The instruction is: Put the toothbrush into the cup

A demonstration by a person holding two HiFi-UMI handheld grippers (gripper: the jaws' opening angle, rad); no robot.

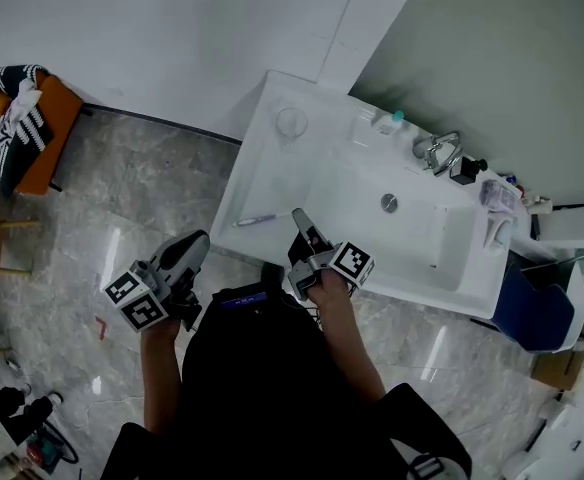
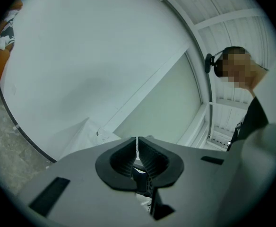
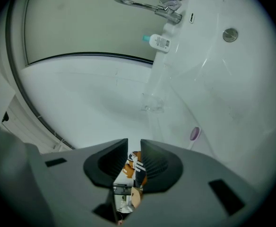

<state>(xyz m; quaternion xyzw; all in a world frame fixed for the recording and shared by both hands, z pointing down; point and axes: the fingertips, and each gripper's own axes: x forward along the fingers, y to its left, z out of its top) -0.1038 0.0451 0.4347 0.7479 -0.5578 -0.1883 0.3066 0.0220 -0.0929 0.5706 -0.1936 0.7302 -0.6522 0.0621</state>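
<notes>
the white sink (image 1: 272, 173) juts out from the wall, and everything else can be placed from it. the toothbrush (image 1: 255, 220) lies flat on the sink's front left rim, a pale handle with a purple head. in the right gripper view only that purple head (image 3: 194, 133) shows above the gripper's body. the cup (image 1: 291, 125), clear and upright, stands on the sink's back left corner, well apart from the toothbrush and with nothing in it that can be made out. a small bottle (image 1: 389, 122) with a teal cap stands on the sink's back ledge, between the cup and the faucet (image 1: 438, 151). the drain (image 1: 389, 203) sits in the middle of the bowl.

the right gripper (image 1: 300, 220) reaches over the sink's front edge, its tips just beside the near end of the toothbrush. whether they touch it cannot be told. its jaws are slightly parted with nothing between them, and an orange chair shows through the gap.

the left gripper (image 1: 194, 246) is held off the sink's front left corner, over the grey marble floor (image 1: 142, 198) and clear of the rim. its jaws are closed to a thin slit and grasp nothing. it faces the white wall beside the sink.

the orange chair (image 1: 32, 143), with a striped cloth on it, stands on the floor far to the sink's left.
</notes>
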